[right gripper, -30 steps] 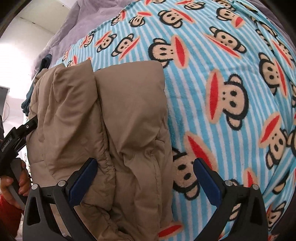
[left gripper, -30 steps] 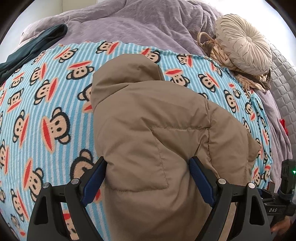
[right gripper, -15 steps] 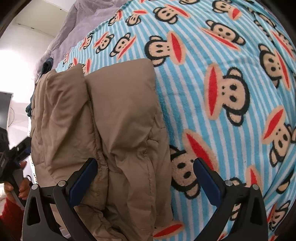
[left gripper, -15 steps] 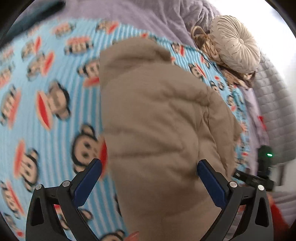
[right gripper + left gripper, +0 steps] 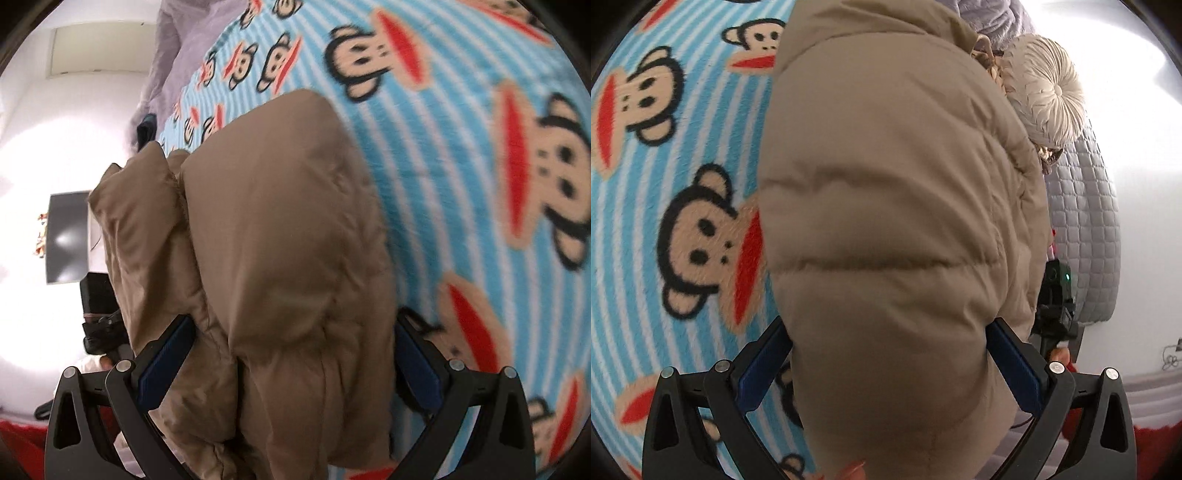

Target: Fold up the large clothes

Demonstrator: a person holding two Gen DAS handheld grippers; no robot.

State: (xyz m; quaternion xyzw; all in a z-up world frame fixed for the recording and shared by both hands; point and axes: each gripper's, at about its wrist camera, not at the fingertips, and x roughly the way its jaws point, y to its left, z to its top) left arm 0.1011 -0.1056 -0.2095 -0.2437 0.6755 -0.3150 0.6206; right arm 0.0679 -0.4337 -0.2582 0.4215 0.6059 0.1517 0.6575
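Jacket count: one tan puffer jacket point(image 5: 886, 221), folded on your monkey-print blanket point(image 5: 646, 221). Your left gripper point(image 5: 886, 354) and right gripper point(image 5: 291, 350) both gape wide, each straddling its near edge.

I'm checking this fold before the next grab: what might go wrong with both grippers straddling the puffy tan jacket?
1. The jacket bulges between the wide-open left gripper; a grab may catch only the top layer.
2. The right gripper spans two folded layers, so one may slip and unfold.
3. A finger may snag the monkey blanket.
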